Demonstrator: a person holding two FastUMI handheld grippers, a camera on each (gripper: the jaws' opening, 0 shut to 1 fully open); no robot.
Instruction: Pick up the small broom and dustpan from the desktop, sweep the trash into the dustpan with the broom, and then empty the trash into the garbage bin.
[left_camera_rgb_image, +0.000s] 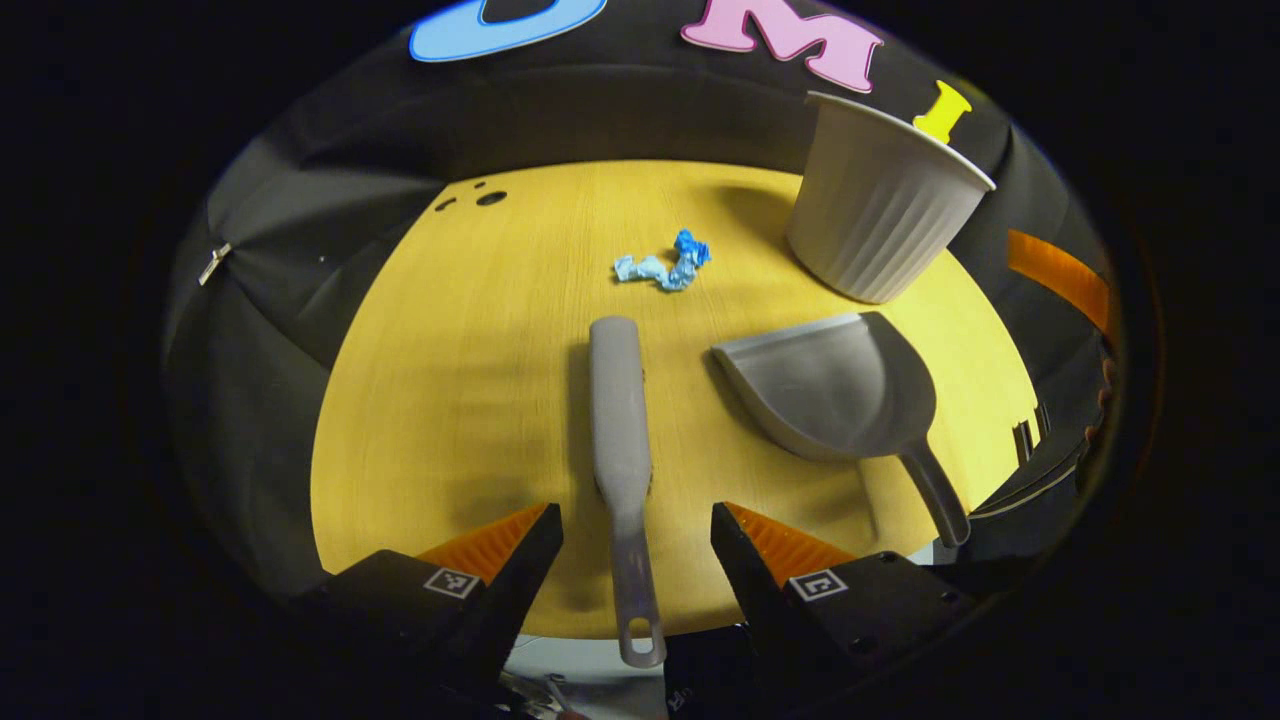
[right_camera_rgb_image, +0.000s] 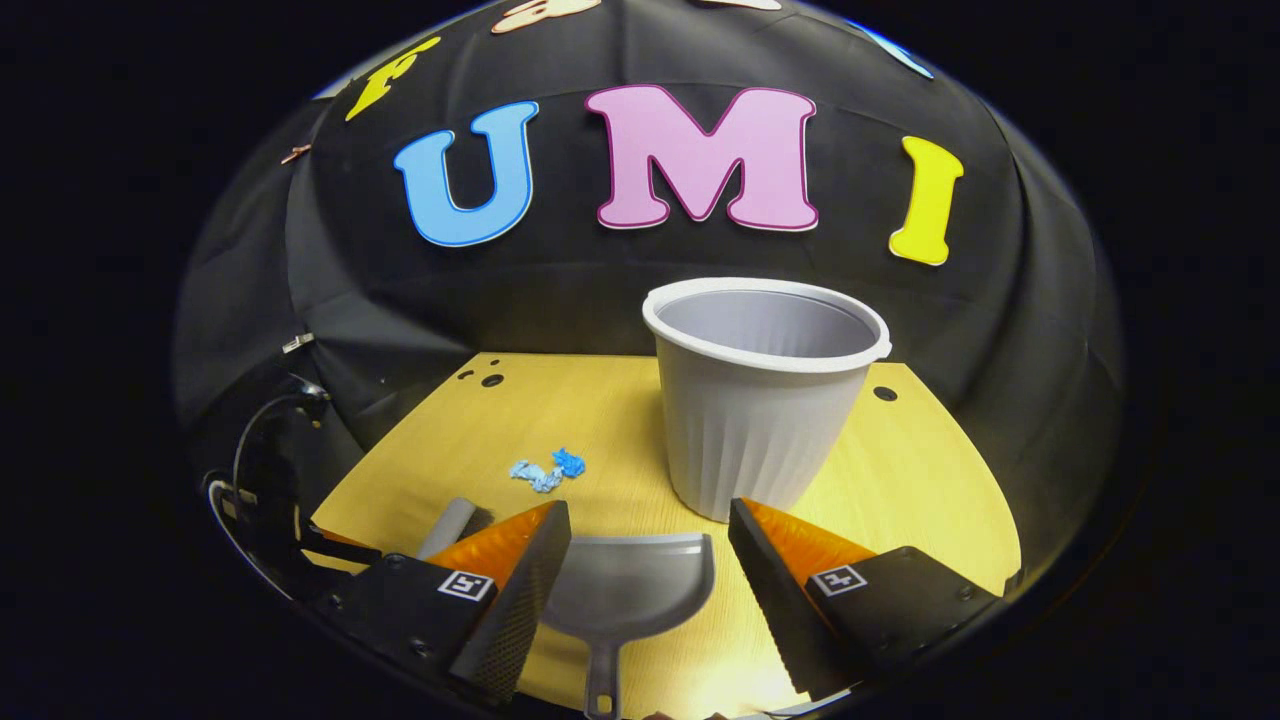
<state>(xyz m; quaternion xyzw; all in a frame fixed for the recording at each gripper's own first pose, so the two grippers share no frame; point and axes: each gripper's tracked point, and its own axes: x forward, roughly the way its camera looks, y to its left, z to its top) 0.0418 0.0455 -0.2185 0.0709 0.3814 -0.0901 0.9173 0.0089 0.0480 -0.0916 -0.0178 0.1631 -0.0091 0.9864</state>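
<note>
A grey small broom (left_camera_rgb_image: 620, 440) lies lengthwise on the yellow desktop (left_camera_rgb_image: 450, 400), its handle running between the open fingers of my left gripper (left_camera_rgb_image: 637, 520), which hovers just above it. Right of the broom lies the grey dustpan (left_camera_rgb_image: 835, 390), handle toward me. Crumpled blue paper trash (left_camera_rgb_image: 668, 262) rests farther back. In the right gripper view, my right gripper (right_camera_rgb_image: 650, 535) is open above the dustpan (right_camera_rgb_image: 628, 590), with the broom's head (right_camera_rgb_image: 455, 525) at its left and the trash (right_camera_rgb_image: 545, 470) beyond. The grey ribbed garbage bin (right_camera_rgb_image: 760, 400) stands upright just behind the dustpan.
The garbage bin (left_camera_rgb_image: 880, 200) stands at the back right of the desktop in the left gripper view. Small holes (left_camera_rgb_image: 490, 198) mark the desktop's far left corner. Black cloth walls surround the desk. A black cable and mount (right_camera_rgb_image: 260, 450) sit off the desk's left edge.
</note>
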